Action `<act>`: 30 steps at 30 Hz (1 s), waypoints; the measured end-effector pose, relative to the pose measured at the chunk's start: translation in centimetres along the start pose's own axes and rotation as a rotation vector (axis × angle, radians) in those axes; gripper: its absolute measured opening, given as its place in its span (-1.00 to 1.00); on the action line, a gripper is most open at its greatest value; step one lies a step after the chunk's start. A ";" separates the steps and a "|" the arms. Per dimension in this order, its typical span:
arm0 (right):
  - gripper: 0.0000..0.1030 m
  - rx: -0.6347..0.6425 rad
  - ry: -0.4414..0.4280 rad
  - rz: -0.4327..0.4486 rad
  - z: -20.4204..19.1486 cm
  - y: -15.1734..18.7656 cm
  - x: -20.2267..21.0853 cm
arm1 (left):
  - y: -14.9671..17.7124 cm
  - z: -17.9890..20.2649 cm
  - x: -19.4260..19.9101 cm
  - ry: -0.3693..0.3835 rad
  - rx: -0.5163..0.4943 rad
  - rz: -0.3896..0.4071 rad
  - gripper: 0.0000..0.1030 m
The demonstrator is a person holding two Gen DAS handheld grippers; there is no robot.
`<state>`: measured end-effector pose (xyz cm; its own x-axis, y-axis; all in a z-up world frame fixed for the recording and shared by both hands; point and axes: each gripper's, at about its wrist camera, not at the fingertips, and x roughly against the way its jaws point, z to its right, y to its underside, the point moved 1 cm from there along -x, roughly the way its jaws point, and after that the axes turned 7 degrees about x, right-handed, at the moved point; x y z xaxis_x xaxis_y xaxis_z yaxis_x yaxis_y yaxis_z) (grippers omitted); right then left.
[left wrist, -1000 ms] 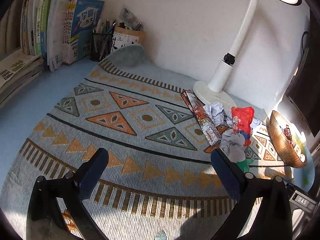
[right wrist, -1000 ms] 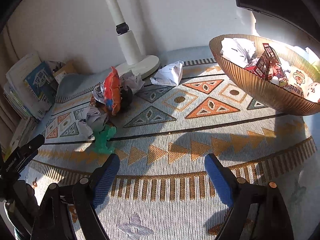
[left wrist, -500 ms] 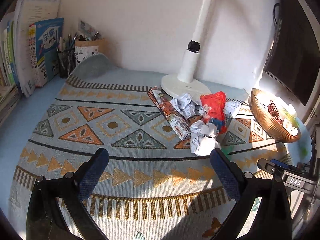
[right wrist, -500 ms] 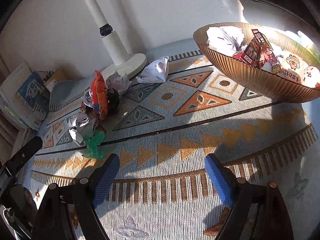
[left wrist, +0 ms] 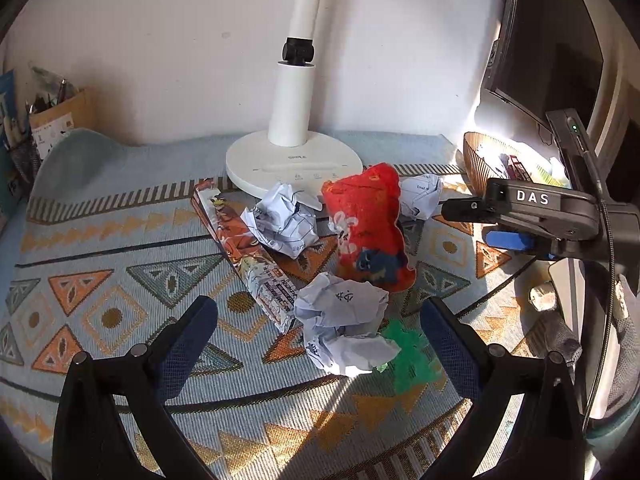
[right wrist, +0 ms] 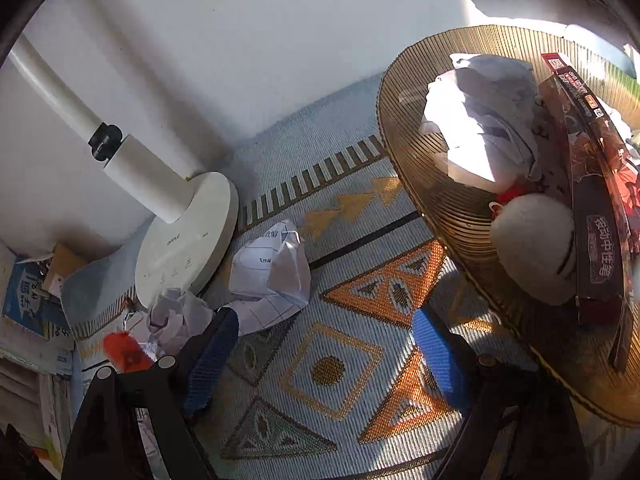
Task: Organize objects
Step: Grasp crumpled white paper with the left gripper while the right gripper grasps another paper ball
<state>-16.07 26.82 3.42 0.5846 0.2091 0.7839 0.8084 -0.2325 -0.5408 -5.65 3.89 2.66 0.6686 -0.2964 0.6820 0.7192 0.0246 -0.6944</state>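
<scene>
My left gripper (left wrist: pixel 320 344) is open over the patterned mat (left wrist: pixel 120 248), its tips either side of a crumpled paper ball (left wrist: pixel 340 324) without touching it. Behind the ball lie a red snack bag (left wrist: pixel 366 228), a second paper ball (left wrist: pixel 284 224), a long printed box (left wrist: pixel 248 252) and a green scrap (left wrist: pixel 408 356). My right gripper (right wrist: pixel 324 360) is open with only mat between its fingers. A folded, crumpled sheet (right wrist: pixel 272 276) lies just ahead of its left finger. The gold ribbed bowl (right wrist: pixel 404 152) at the right holds paper, a dark box and a grey round thing.
A white lamp base (left wrist: pixel 294 164) and its pole stand against the wall behind the litter. A pen holder (left wrist: pixel 52 120) sits at the far left and a dark monitor (left wrist: pixel 536 60) at the right. The right gripper's body (left wrist: pixel 532 212) reaches in beside the red bag.
Both views have swung and closed in on the litter pile. The left gripper now frames the near paper ball; the right gripper has moved up near the sheet and the bowl.
</scene>
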 end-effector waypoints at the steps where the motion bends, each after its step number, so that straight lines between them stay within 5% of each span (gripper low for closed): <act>1: 0.72 -0.008 -0.019 0.001 -0.2 -0.5 -0.5 | 0.1 0.2 -0.2 0.006 -0.007 -0.009 0.96; 4: 0.69 -0.015 0.010 0.019 -0.8 -1.4 -1.4 | 0.4 0.3 -0.3 0.021 -0.008 -0.020 0.89; 6: 0.40 0.021 0.028 0.038 -1.6 -1.7 -1.9 | 0.5 0.2 -0.2 0.032 -0.006 -0.018 0.69; 8: 0.33 0.078 0.063 0.058 -2.4 -1.6 -2.3 | 0.6 0.1 -0.4 0.034 -0.004 -0.033 0.56; 11: -0.23 0.155 0.057 0.069 -3.8 -1.2 -2.5 | 0.8 0.4 -0.5 0.031 -0.020 -0.038 0.48; 13: -0.48 0.169 0.076 0.075 -4.0 -1.0 -2.4 | 1.0 0.7 -0.6 0.032 -0.038 -0.042 0.19; 17: -0.52 0.160 0.043 0.144 -3.5 -0.6 -0.7 | 1.2 1.2 -0.5 0.033 -0.075 -0.036 -0.22; 30: -0.52 0.193 -0.168 -0.014 1.1 8.8 7.4 | 4.1 1.5 3.9 -0.078 -0.043 0.040 -0.19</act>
<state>-4.58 27.40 4.10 0.5634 0.3695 0.7389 0.8055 -0.0466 -0.5908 0.17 4.25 2.83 0.7108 -0.2206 0.6679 0.6836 -0.0070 -0.7298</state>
